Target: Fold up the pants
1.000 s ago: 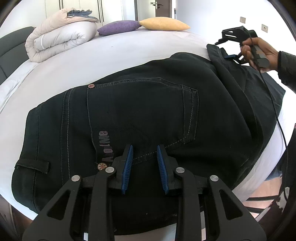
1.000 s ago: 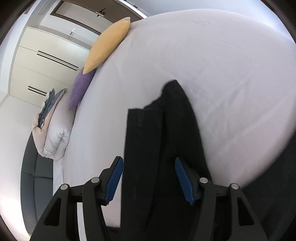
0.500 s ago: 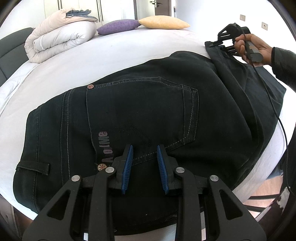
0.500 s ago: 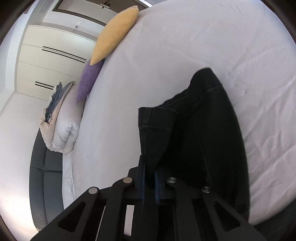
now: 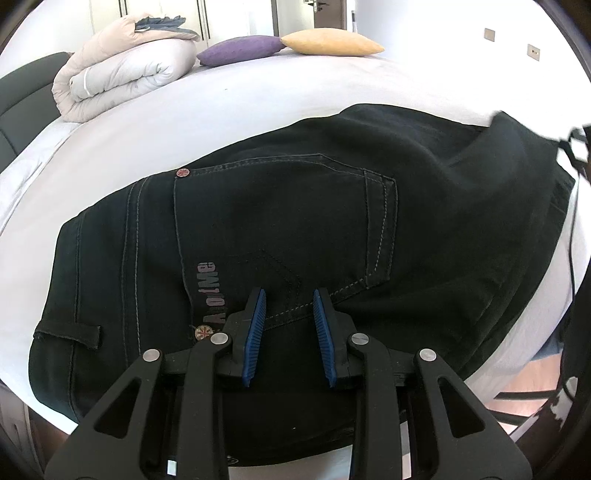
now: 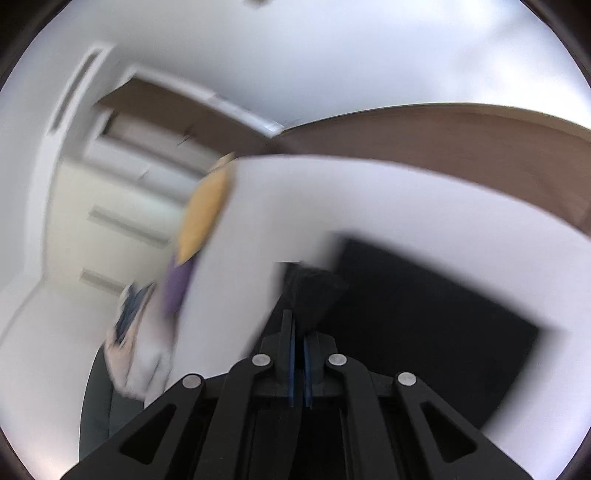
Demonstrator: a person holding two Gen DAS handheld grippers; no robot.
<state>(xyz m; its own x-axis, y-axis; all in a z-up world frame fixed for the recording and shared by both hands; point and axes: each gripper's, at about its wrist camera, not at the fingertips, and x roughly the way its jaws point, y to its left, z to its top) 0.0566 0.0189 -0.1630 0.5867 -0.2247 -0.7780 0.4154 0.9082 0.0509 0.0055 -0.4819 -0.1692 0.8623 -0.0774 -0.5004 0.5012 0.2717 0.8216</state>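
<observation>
Right hand-held gripper (image 6: pixel 298 332) has just clamped the leg hem of the black denim pants (image 5: pixel 295 221) and is swinging it across the white bed (image 5: pixel 258 110); left hand-held gripper (image 5: pixel 287 321), part-open, hovers over the seat, so fold begins.

Home bedroom. Big bed (image 5: pixel 258 110) with a white sheet fills most of the left wrist view. A rolled-up duvet (image 5: pixel 122 81) sits at the bed's far left corner, with a purple cushion (image 5: pixel 240 50) and a yellow cushion (image 5: pixel 332 42) along the far edge. White wardrobe doors (image 5: pixel 159 14) stand behind them, plus a wooden door (image 5: pixel 314 13) with a handle. Light switches (image 5: pixel 489 34) on the white wall at right. A dark sofa (image 5: pixel 22 96) stands left of the bed. Wood floor (image 5: pixel 532 380) past the near right edge.
</observation>
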